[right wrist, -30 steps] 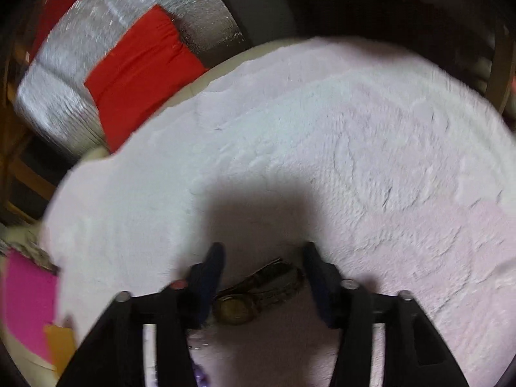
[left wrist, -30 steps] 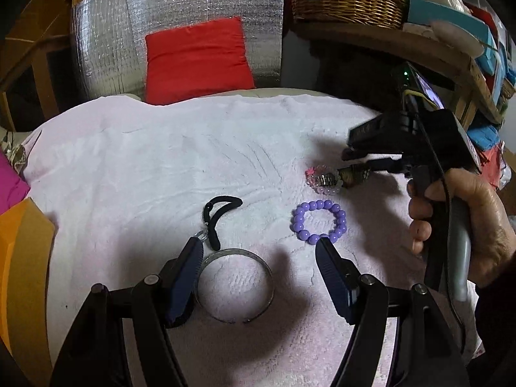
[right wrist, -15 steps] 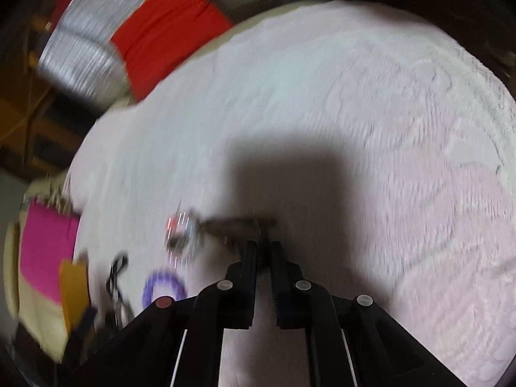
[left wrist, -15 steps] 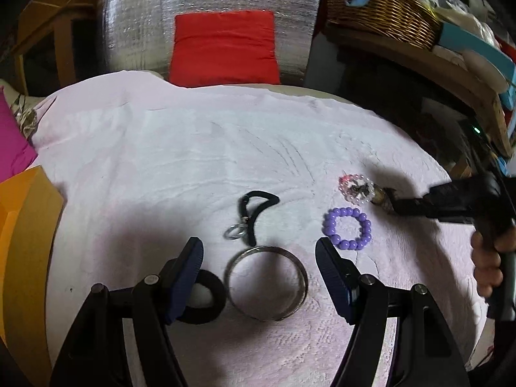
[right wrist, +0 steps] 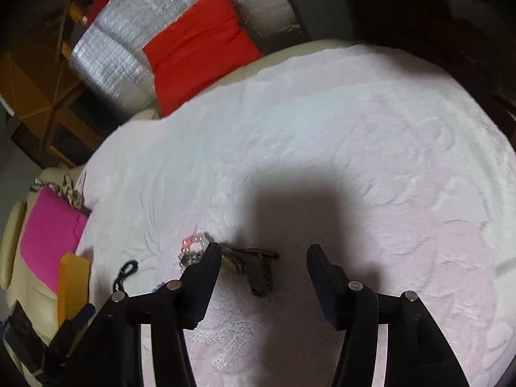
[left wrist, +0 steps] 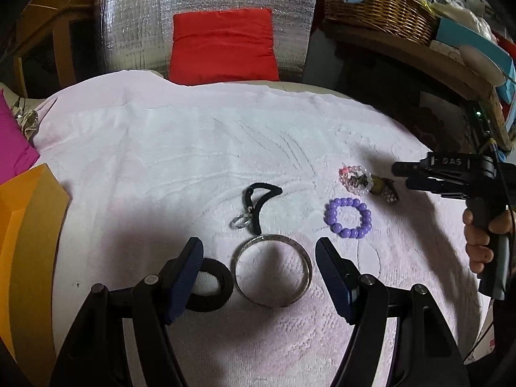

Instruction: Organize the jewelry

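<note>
Jewelry lies on a pink towel [left wrist: 161,161]. My left gripper [left wrist: 259,251] is open, low over a silver bangle [left wrist: 274,237] that sits between its fingers untouched. A black hair tie [left wrist: 222,285] lies by its left finger. Farther off are a black cord with a key ring [left wrist: 258,200], a purple bead bracelet [left wrist: 348,217], a clear pink bead bracelet [left wrist: 353,177] and a watch [left wrist: 385,192]. My right gripper [right wrist: 264,251] is opening; the watch [right wrist: 254,271] rests on the towel between its jaws, free of the pads, next to the clear bracelet [right wrist: 193,248].
An orange box [left wrist: 25,225] and a pink cushion [left wrist: 13,148] border the towel's left edge. A red cushion [left wrist: 222,48] leans on silver foil behind. A shelf with a wicker basket [left wrist: 377,3] stands at the right. A person's hand [left wrist: 483,235] holds the right gripper.
The right gripper closed on the watch, then opened, and the watch now lies beside the clear bracelet. The left gripper drifted left, bringing the black hair tie into view.
</note>
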A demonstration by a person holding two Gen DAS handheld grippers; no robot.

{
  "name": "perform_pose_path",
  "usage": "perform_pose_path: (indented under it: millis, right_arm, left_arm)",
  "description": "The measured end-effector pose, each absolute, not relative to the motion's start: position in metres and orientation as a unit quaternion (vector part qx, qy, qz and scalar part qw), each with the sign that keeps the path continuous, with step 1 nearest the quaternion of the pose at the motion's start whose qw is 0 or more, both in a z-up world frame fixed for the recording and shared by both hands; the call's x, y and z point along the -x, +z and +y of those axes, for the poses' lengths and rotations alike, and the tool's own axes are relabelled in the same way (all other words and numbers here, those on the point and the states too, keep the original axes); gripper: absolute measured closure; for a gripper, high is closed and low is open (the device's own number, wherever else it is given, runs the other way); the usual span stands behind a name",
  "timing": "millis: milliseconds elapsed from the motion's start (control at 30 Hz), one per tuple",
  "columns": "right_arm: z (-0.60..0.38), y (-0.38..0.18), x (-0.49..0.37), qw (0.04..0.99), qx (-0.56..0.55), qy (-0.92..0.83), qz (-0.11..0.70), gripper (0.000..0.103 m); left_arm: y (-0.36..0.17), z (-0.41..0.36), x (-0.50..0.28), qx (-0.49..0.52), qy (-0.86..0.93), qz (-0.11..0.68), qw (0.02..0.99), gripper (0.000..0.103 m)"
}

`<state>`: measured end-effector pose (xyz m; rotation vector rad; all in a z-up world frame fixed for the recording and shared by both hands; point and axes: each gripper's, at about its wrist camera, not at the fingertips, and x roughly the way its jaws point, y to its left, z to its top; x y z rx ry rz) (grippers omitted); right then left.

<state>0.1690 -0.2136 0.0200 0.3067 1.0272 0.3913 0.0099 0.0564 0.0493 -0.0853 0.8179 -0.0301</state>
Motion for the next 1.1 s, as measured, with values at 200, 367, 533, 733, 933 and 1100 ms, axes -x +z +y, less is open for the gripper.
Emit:
perform_pose_path:
  millis: [200,367,533,733,933,1100]
  right_arm:
    - [-0.178,0.011,-0.164,0.862,-0.037,0.189,0.468,0.070]
    - [-0.159,0.008,-0.152,0.872,0.018,0.192,0.450,0.089]
    - [-0.170,0.028,-0.135,0.884,0.006,0.187,0.429,0.092]
    - [-0.211,0.059,-0.108,0.887,-0.066,0.202,0.410,0.092]
    - [-0.247,0.073,-0.082,0.875,-0.149,0.218,0.406,0.096]
    - [-0.242,0.102,-0.055,0.889,-0.157,0.228,0.365,0.100]
  left_arm:
    - [0.043,0.061,-0.012,0.048,-0.018,0.418,0.907,0.030]
    - [0.039,0.062,-0.013,0.051,-0.017,0.427,0.903,0.030]
    - [0.039,0.062,-0.013,0.053,-0.014,0.424,0.904,0.030]
    - [0.041,0.060,-0.011,0.052,-0.012,0.419,0.906,0.030]
    - [0.047,0.059,-0.002,0.052,-0.017,0.411,0.910,0.030]
    - [0.051,0.059,0.009,0.046,-0.015,0.407,0.912,0.030]
